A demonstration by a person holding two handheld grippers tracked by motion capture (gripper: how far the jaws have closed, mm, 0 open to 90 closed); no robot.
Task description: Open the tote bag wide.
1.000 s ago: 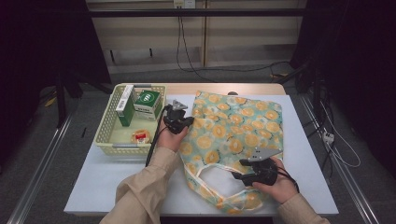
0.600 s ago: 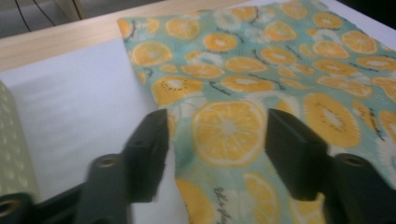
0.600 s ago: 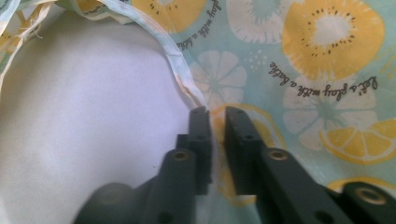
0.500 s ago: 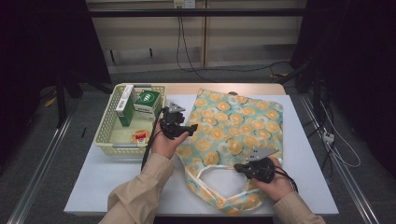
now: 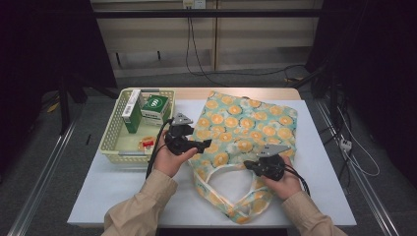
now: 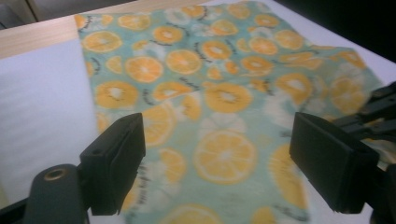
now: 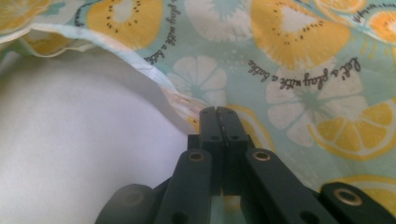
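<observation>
Right gripper view has the right gripper [image 7: 223,116] clamped tight on the edge of the teal fabric tote bag with orange-slice print [image 7: 299,60], near its opening. That bag lies flat on the white tabletop [image 5: 113,182], right of the pale yellow plastic basket [image 5: 114,147]. Over the bag's left edge, the left gripper [image 6: 219,158] has just been opening, with nothing pinched between its jaws.

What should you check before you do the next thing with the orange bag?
1. Right gripper shut on the bag at its opening edge: ok; whether the pads truly pinch the cloth, cannot tell.
2. Left gripper open, jaws just opened, nothing between them: ok.
3. Left gripper above the bag's left edge, not touching: ok.
4. Bag lying flat on the table: ok.
5. Basket beside the bag, with boxes inside: ok.
</observation>
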